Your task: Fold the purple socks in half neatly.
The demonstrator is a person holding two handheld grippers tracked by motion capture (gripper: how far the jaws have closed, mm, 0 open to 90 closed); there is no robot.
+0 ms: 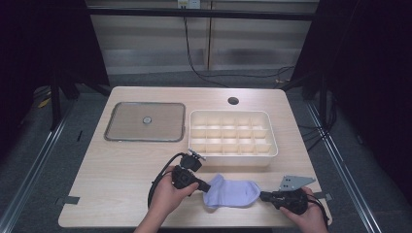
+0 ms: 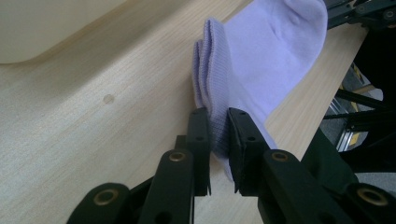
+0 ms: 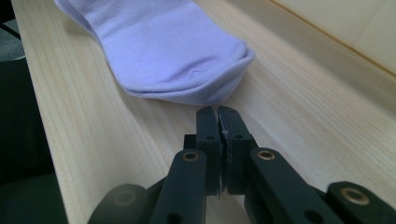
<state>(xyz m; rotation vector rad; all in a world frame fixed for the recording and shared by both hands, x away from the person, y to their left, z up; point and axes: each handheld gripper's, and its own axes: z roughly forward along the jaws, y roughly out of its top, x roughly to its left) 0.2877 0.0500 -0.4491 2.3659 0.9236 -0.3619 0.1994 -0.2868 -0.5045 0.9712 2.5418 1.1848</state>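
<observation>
- On the desk (image 1: 121,194) near its front edge, between both hands: lilac sock (image 1: 232,192), flat, just short of the compartment box (image 1: 233,138); no compartment filled, lid (image 1: 145,121) set aside
- Folding or stowing apparently all left
- Left gripper (image 2: 218,133): fingers (image 2: 198,135) clamped on the ribbed cuff
- Right gripper (image 3: 218,122): fingers closed, empty, just shy of the toe

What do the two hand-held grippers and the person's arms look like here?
Both are black, with two flat jaws on linked bars joined by brass-coloured pivots. The left hand-held gripper trails a looped black cable; the right hand-held gripper carries a grey three-cornered plate on top. No sleeves show on the forearms.
</observation>
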